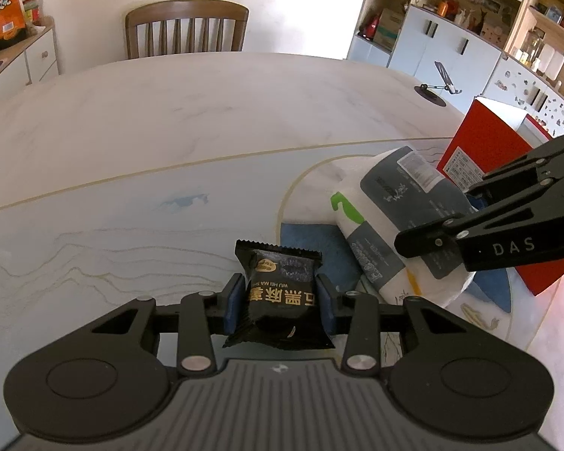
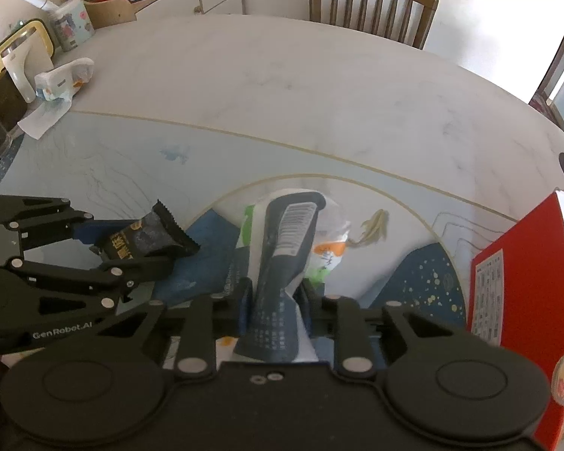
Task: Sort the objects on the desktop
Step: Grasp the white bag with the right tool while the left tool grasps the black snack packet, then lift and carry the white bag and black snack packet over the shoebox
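Snack packet (image 1: 282,293) between left gripper (image 1: 281,300) pads (clamped)

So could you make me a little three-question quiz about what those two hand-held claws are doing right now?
1. True or false: the left gripper is shut on the black snack packet.
2. What does the right gripper hold? A) the red box B) the grey-and-white pouch C) nothing
3. Fill in: behind the table stands a wooden ____.

Key: 1 true; 2 B; 3 chair.
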`<state>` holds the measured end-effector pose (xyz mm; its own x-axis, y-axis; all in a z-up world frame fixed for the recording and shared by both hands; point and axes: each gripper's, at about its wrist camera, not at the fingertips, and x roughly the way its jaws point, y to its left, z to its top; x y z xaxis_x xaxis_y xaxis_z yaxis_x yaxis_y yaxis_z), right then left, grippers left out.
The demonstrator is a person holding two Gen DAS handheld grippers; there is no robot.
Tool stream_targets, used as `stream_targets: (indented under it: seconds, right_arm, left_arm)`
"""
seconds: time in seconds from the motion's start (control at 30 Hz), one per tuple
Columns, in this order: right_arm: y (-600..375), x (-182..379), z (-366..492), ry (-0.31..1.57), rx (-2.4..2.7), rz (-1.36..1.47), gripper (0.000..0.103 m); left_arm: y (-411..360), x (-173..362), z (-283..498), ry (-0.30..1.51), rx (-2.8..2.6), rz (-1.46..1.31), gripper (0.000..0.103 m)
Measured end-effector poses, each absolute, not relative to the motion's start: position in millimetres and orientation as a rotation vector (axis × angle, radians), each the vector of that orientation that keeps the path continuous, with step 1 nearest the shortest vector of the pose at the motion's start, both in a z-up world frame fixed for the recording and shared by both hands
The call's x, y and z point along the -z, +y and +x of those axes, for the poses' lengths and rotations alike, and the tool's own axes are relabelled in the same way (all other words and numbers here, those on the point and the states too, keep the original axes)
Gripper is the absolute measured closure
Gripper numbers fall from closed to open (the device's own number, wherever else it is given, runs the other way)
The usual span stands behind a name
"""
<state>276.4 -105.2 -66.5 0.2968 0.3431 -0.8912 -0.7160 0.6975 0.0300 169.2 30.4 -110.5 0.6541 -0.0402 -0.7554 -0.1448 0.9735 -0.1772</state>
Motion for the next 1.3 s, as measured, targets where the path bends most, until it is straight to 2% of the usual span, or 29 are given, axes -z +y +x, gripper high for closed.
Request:
stream_targets:
  seconds: [0.4, 0.73, 0.97, 1.3]
  right_arm:
    - [-111, 65, 255, 1.083, -0.712, -0.362, 0.084]
    - [-126, 63, 228, 1.100, -0.694, -0.315, 0.086]
    - [-139, 59, 214, 1.111, -0.672, -0.263, 0.087]
    - [-156, 50, 198, 1.095, -0.643, -0.206, 0.087]
  left_arm:
    - [25, 103, 151, 0.862, -0.041, -0.236, 0.064]
    - [12, 90, 132, 0.854, -0.006, -0.224, 0.071]
    - [5, 86, 121, 0.858, 0.022, -0.219, 0.082]
    - [2, 84, 111, 0.849, 0.022, -0.215, 0.084]
